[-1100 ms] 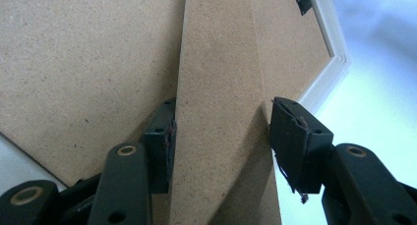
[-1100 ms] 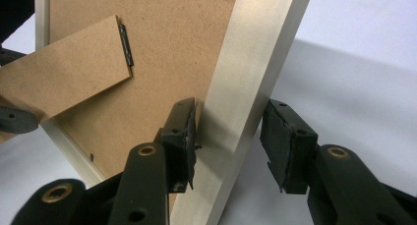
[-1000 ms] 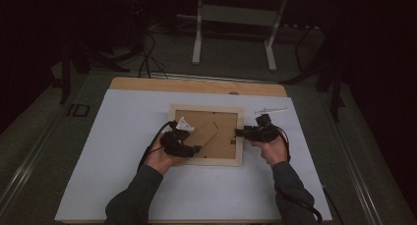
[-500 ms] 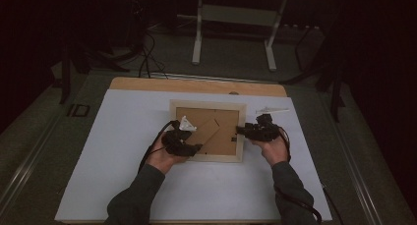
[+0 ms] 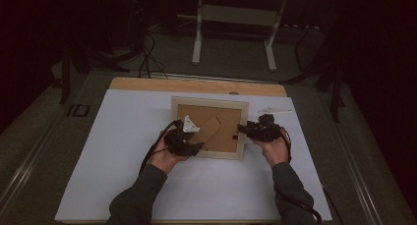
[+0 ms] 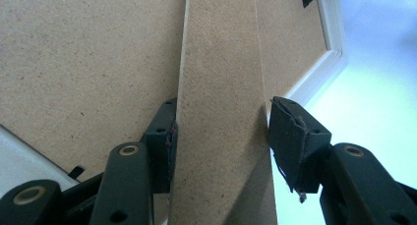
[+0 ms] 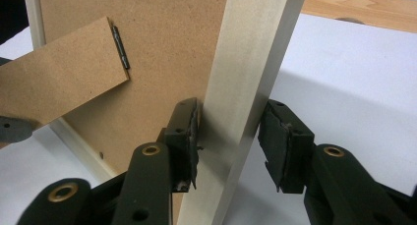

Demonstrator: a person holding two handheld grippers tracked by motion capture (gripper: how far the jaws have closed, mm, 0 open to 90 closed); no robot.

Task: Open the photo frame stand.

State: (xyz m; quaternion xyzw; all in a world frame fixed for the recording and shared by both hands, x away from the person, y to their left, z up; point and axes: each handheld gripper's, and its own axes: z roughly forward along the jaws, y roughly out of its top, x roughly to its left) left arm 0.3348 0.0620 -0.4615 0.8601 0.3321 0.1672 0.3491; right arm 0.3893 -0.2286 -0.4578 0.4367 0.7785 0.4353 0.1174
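Two grippers on a face-down picture frame (image 5: 209, 127).
Left gripper (image 6: 221, 129) pinches the stand flap (image 6: 221, 107); right gripper (image 7: 228, 136), half-open, straddles the frame rail (image 7: 246, 77), which may slide if tugged.

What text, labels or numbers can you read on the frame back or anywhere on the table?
None can be read.
Picture frame backing board: plain brown fibreboard, no print.
Fold-out stand: bare.
Frame rail: bare pale wood.
White table sheet: blank.
Small white item beyond the frame: too small to tell.
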